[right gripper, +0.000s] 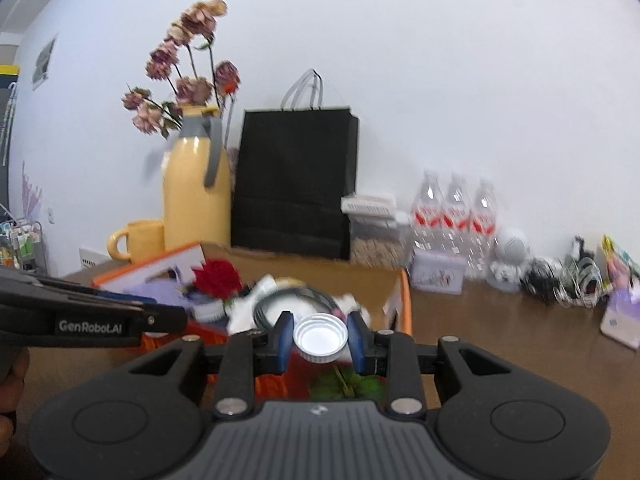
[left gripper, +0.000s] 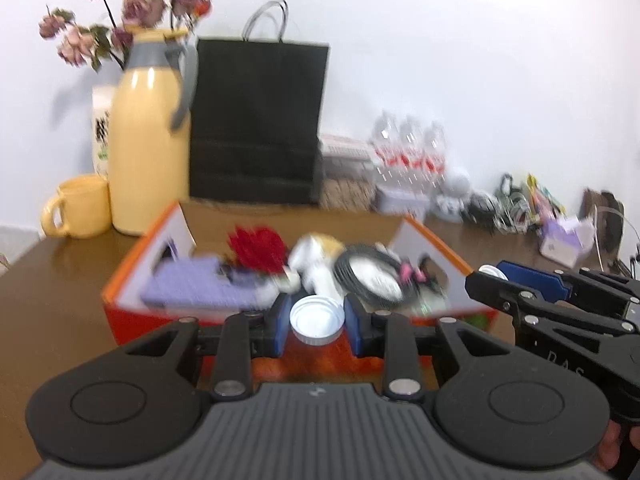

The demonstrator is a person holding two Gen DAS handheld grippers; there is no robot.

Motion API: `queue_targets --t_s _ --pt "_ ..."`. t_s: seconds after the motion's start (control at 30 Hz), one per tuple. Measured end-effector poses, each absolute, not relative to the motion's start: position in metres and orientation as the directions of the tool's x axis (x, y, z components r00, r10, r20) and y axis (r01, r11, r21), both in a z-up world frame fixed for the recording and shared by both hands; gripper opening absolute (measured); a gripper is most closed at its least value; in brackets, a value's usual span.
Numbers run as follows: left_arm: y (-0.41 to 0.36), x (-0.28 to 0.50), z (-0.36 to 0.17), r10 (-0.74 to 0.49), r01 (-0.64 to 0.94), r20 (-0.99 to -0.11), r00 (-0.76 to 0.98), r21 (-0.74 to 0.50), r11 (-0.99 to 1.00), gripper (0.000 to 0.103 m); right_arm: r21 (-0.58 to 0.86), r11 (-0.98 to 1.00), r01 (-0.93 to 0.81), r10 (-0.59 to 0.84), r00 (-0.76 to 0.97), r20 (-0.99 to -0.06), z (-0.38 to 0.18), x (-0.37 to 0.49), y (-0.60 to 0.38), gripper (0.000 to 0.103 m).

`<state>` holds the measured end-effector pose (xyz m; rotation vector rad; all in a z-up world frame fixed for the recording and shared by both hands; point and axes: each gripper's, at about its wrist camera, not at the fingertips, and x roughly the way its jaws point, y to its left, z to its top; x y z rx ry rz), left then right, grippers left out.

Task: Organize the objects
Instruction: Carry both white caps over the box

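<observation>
- Closest to my left wrist camera, my left gripper [left gripper: 317,322] is clenched on a white cap [left gripper: 317,325], open side up, with a blue pad [left gripper: 281,326] pressing each flank.
- Just past that cap sits an orange box [left gripper: 128,280], flaps open, on a brown table [left gripper: 52,280]. The gripper hangs at its near wall.
- Inside the box I see a purple flat item [left gripper: 196,286], something red and frilly [left gripper: 258,250], a white and tan lump [left gripper: 318,250] and a coiled black cable [left gripper: 366,266]; blur hides the finer detail.
- At the right edge of this view my right gripper [left gripper: 490,274] comes in side-on, a sliver of white caught between its fingers.
- Behind the box stand a yellow jug [left gripper: 148,152] with dried flowers [left gripper: 132,8], a yellow mug [left gripper: 80,212], a black paper bag [left gripper: 258,120] and clear bottles [left gripper: 408,148].

- Closest to my right wrist camera, the right gripper [right gripper: 319,338] grasps a second white cap [right gripper: 320,338], hollow side up, with both blue pads tight against its rim.
- That cap hangs over the near edge of the orange box [right gripper: 406,300]; the red frilly thing [right gripper: 216,274] and the black cable [right gripper: 296,296] lie inside beyond it.
- My left gripper [right gripper: 176,316] juts in from the left, seen side-on; its tips and what they hold are hidden here.
- Farther back are the jug [right gripper: 196,192], mug [right gripper: 140,240], bag [right gripper: 296,184] and bottles [right gripper: 456,212], and a tangle of small clutter [right gripper: 568,276] on the right of the table [right gripper: 500,340].
</observation>
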<state>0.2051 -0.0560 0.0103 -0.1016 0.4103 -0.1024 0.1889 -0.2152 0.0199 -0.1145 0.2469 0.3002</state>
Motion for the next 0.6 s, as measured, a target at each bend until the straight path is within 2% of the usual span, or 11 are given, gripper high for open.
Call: queue_targets --t_s 0.3,0.6 --pt "-0.027 0.243 0.038 -0.064 0.03 -0.315 0.947 -0.11 0.993 0.029 -0.131 0.931 -0.34 0.304 0.924 -0.233 0.05 0.237 -0.173 0.027" --pt "-0.006 0.296 0.032 -0.059 0.012 -0.328 0.943 -0.146 0.989 0.029 -0.075 0.938 -0.337 0.304 0.91 -0.283 0.039 0.292 -0.16 0.027"
